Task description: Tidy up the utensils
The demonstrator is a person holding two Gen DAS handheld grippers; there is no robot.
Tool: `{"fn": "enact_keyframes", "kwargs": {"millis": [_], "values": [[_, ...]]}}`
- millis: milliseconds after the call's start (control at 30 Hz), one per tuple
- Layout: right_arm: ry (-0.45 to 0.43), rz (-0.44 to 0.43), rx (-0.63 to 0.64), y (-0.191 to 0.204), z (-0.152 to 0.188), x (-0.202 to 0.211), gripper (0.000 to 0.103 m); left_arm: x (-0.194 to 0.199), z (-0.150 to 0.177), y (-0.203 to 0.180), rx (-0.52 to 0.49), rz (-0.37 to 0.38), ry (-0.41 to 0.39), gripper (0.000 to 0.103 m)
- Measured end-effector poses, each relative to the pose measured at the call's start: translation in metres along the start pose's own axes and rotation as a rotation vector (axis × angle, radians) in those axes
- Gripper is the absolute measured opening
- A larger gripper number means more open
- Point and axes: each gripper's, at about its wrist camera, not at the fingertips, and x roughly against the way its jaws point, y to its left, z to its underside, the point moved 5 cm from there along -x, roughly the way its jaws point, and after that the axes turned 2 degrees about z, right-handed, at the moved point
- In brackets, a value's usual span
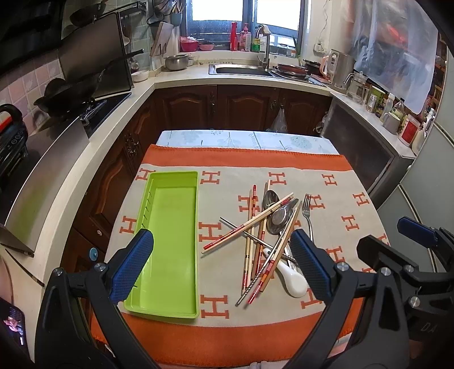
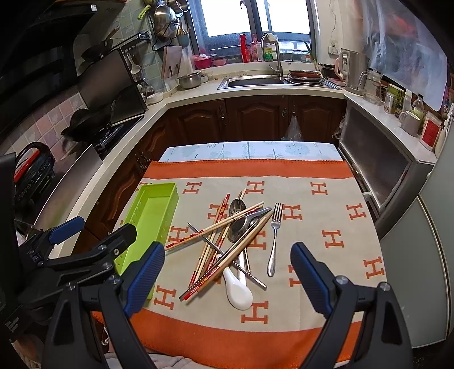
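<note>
Both grippers, left gripper (image 1: 222, 261) and right gripper (image 2: 227, 272), hang wide open, holding nothing. The tangled utensils (image 2: 229, 241) lie on the orange cloth (image 2: 312, 335), with the empty green tray (image 1: 170, 241) at their 9 o'clock.

Beneath and ahead of my fingers spreads an orange-bordered cloth (image 1: 255, 159) patterned with orange H letters, laid over a pale floral table cover (image 1: 241, 137). Far beyond my fingertips, a steel sink (image 1: 241, 69) with a tall faucet (image 1: 265, 42) sits under the window (image 1: 244, 12). Off to my left, a black wok (image 1: 65, 95) rests on the stove.
</note>
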Motion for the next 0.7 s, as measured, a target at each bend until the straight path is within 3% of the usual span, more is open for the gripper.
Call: {"fn": "enact_keyframes", "kwargs": {"millis": [700], "values": [[0.007, -0.004, 0.001, 0.0012, 0.0023, -0.0013, 0.091, -0.0025, 0.0019, 0.0009, -0.002, -0.008, 0.009, 0.096]]}}
